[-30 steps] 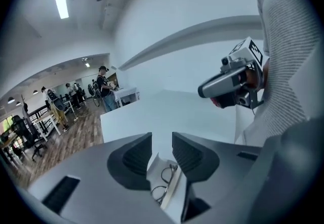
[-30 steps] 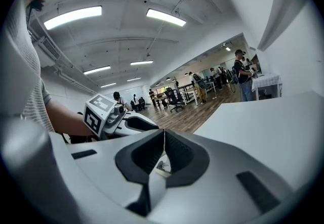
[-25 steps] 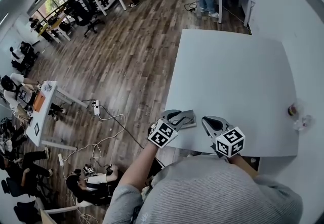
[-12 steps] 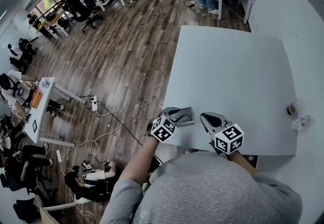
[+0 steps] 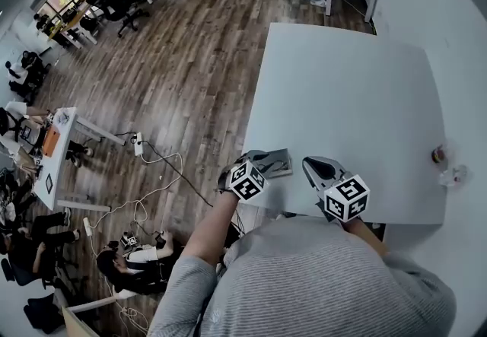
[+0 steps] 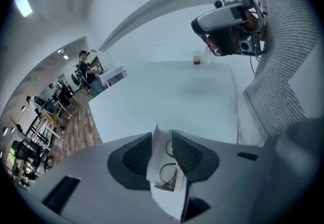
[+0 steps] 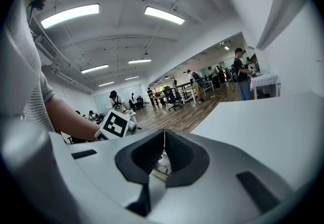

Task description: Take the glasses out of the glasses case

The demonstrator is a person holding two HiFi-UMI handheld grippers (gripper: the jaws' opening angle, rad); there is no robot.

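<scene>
Nearest the camera, a person's grey striped shirt (image 5: 319, 282) gives way to two hand-held grippers at the near left edge of a white table (image 5: 350, 92). The left gripper (image 6: 162, 138) has its jaws closed on a pale flap of the grey glasses case (image 5: 278, 163), which lies flat at the table's edge. Thin wire loops show low in the gap, but whether they are the glasses cannot be told. The right gripper (image 7: 164, 134) sits just beside the case, to its right, with its jaws pressed together and nothing clearly held. Compared with a second ago, almost nothing has changed: both grippers and the case keep the same places on the table, and only the head camera has tipped a little. This suggests the task is barely begun, with the case pinned and the glasses probably still inside. Farther off, a small cup (image 5: 438, 154) stands near the table's right edge, well apart from the case, and beyond the table lies a wooden floor (image 5: 190, 77).
</scene>
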